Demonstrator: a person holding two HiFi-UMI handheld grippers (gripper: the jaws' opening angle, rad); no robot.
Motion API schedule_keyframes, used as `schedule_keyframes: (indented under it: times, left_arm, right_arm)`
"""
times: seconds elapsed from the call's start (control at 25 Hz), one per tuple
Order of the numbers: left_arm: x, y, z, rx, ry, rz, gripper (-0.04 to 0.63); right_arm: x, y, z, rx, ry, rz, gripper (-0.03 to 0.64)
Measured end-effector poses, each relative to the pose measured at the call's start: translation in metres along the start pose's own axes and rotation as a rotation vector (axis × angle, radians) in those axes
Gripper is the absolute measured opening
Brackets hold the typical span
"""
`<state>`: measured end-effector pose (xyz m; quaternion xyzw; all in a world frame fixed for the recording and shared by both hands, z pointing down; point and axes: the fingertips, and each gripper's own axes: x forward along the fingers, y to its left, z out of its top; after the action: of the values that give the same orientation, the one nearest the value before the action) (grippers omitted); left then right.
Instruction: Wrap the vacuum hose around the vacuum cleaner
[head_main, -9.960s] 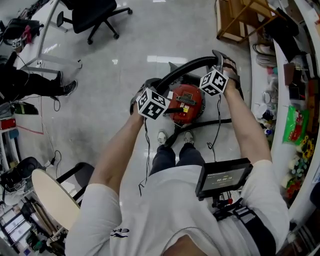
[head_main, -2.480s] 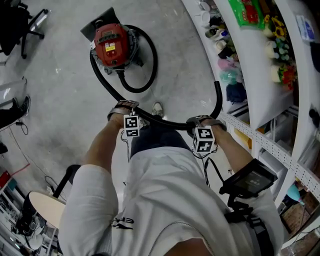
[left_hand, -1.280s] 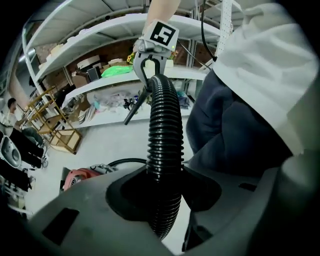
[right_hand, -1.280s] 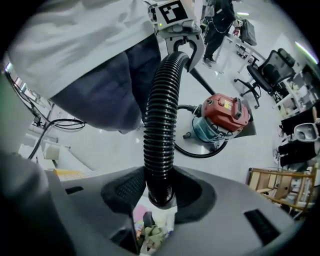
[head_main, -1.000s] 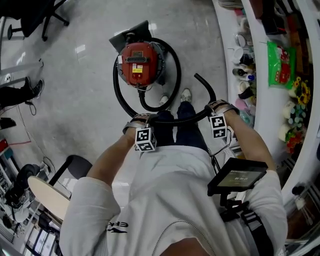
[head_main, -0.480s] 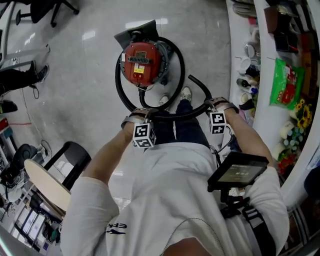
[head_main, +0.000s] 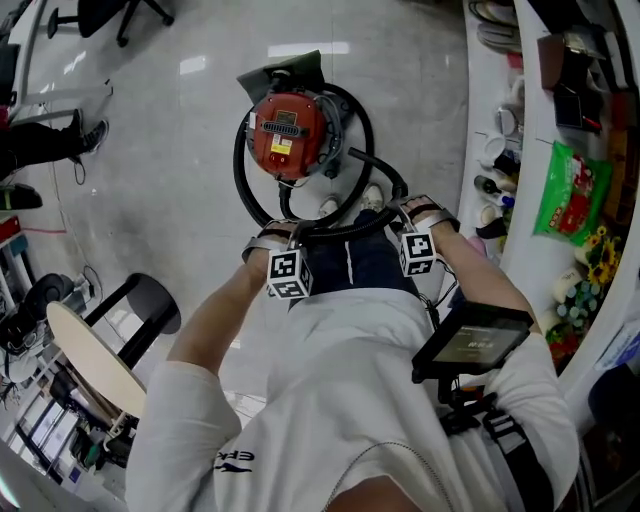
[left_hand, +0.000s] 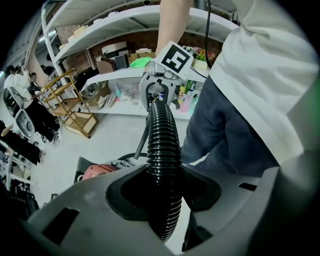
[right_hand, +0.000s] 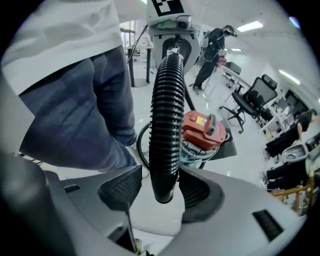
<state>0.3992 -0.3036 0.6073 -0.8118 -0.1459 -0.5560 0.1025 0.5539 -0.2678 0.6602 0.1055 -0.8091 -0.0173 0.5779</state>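
Our left gripper (head_main: 278, 232) is clenched on the hose (head_main: 345, 228), just our side of the vacuum cleaner (head_main: 290, 135), which one loop already rings. The held stretch runs crosswise, its free end curling back toward the vacuum cleaner. Our right gripper (head_main: 415, 212) has just been opening its jaws, the hose loose between them; we judge a regrip is coming

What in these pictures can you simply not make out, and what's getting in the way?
- Left gripper view: most of the vacuum cleaner, behind the left gripper's own grey body.
- Head view: where the hose joins the vacuum cleaner, hidden under its red top.
- Head view: text on the screen at the person's waist, too small to read.
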Motion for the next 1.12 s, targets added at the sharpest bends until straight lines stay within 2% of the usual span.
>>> schedule_keyframes:
  times: [0.16,0.2,0.56,0.92,1.12]
  left_arm:
    - [0.001,0.01,0.003,-0.035,0.03,0.019,0.16]
    - [0.001,0.011,0.003,-0.042,0.04,0.024,0.16]
    - [0.013,0.023,0.001,-0.102,0.11,0.087,0.16]
    - [0.025,0.058,0.024,-0.212,0.056,0.177,0.16]
    - [0.025,0.079,0.025,-0.301,0.039,0.232,0.16]
  right_arm:
    - [0.007,-0.029,0.012,-0.068,0.017,-0.118,0.21]
    - [0.009,-0.034,0.012,-0.074,0.028,-0.13,0.19]
    - [0.004,-0.067,-0.003,-0.177,0.101,-0.165,0.181]
    - [-0.012,-0.132,-0.027,-0.321,0.186,-0.251,0.178]
    - [-0.011,-0.17,-0.027,-0.421,0.19,-0.297,0.178]
